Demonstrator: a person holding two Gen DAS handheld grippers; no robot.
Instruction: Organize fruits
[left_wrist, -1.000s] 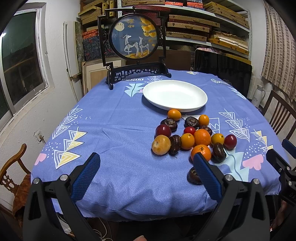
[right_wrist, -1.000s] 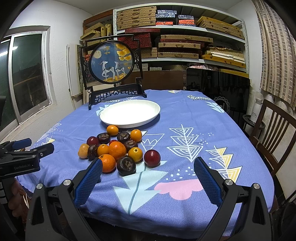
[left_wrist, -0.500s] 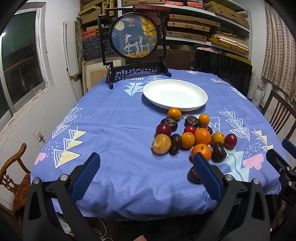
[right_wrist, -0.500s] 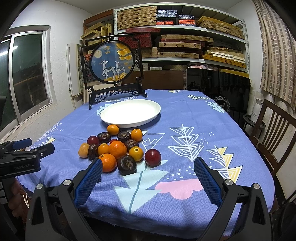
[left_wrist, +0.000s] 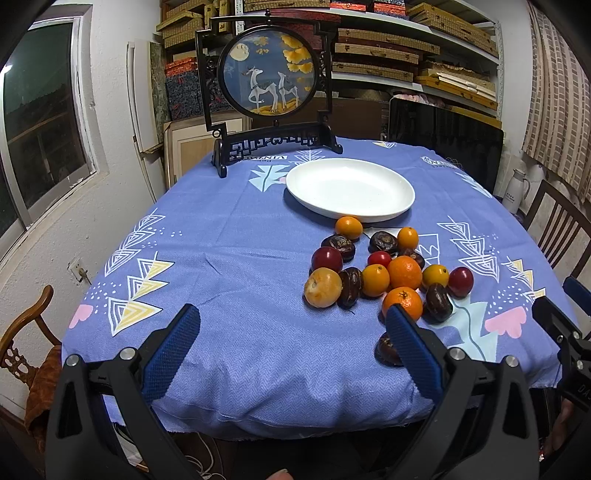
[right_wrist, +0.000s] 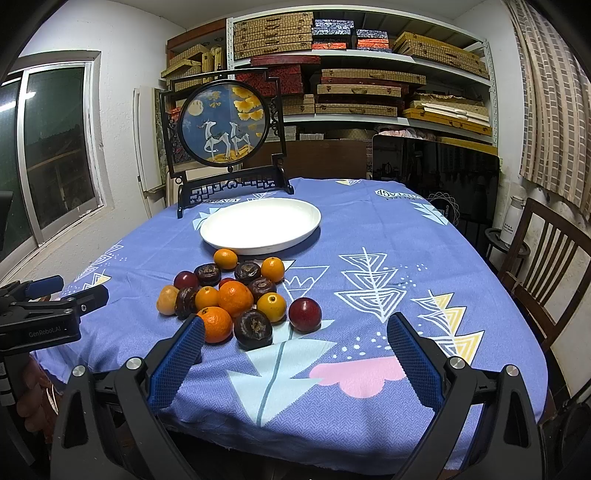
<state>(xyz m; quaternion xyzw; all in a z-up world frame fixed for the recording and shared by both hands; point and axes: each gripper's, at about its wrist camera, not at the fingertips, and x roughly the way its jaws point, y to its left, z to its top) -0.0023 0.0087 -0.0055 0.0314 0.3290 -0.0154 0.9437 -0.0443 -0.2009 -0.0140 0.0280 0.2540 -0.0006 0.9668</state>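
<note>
On the table (right_wrist: 369, 229) with the blue patterned cloth, in a storeroom lined with shelves of boxes, your work has not begun as far as the pictures show. The white plate (right_wrist: 260, 226) in front of the framed deer picture (right_wrist: 223, 123) holds nothing, and it looks the likely home for the fruit. The whole pile of fruit (right_wrist: 236, 295) lies on the cloth just in front of the plate: oranges, small yellow ones, red plums and dark wrinkled ones, most of them touching. One dark fruit (left_wrist: 386, 349) lies apart near the table's front edge, half hidden behind a finger in the left view. Your left gripper (left_wrist: 291, 347) and right gripper (right_wrist: 293, 356) both hover at the near edge, jaws spread wide, holding nothing. Judging from this, every piece is left to move, and the nearest orange (right_wrist: 216, 323) and red plum (right_wrist: 304, 314) seem the easiest first picks.
</note>
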